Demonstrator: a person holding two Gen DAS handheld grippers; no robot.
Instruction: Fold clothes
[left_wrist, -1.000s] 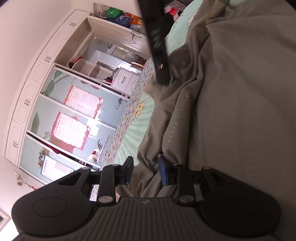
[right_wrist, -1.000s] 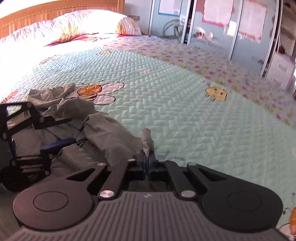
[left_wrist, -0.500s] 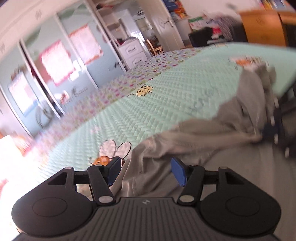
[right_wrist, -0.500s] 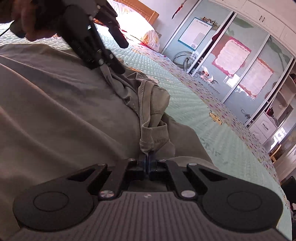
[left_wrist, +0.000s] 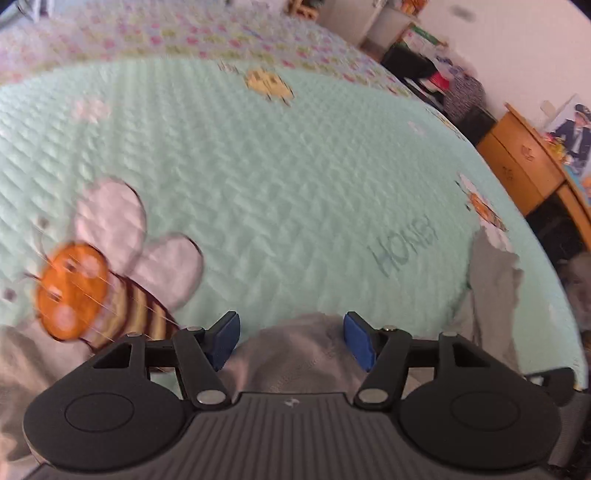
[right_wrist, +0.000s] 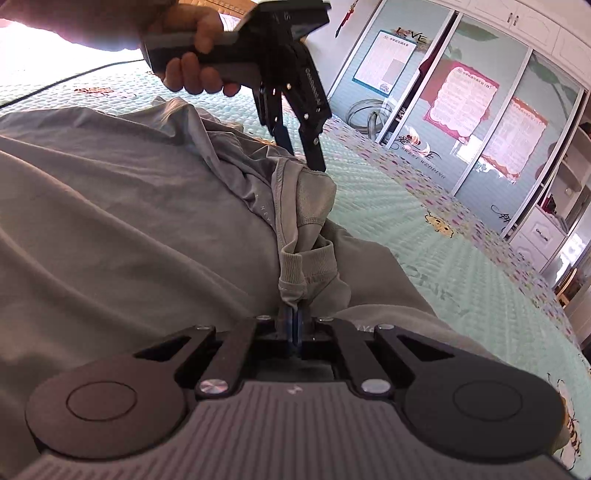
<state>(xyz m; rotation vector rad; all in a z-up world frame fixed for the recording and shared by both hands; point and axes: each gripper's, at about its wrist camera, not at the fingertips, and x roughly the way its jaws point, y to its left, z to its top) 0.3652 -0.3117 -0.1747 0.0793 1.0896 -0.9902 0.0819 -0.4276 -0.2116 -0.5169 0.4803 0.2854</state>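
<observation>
A grey sweatshirt (right_wrist: 129, 221) lies spread over a mint quilted bedspread (right_wrist: 424, 229). My right gripper (right_wrist: 294, 317) is shut on the sweatshirt's ribbed cuff (right_wrist: 310, 266), with the sleeve bunched just ahead of it. A hand holds my left gripper (right_wrist: 303, 155) above the far folds of the sleeve, pointing down. In the left wrist view, my left gripper (left_wrist: 290, 332) has its jaws opening. Grey cloth (left_wrist: 295, 354) lies below and between the blue pads (left_wrist: 225, 339) without being pinched. The bedspread (left_wrist: 295, 177) stretches out beyond.
A bee appliqué (left_wrist: 92, 284) is stitched on the bedspread at the left. A wooden desk (left_wrist: 524, 166) stands past the bed's right edge, beside dark clutter (left_wrist: 443, 81). Sliding wardrobe doors (right_wrist: 461, 103) line the far wall. A black cable (right_wrist: 55, 85) crosses the bed.
My left gripper widened its jaws, let go of the fold, rolled upright and swung over the sweatshirt's edge. My right gripper kept its hold on the cuff and sank towards the bed.
</observation>
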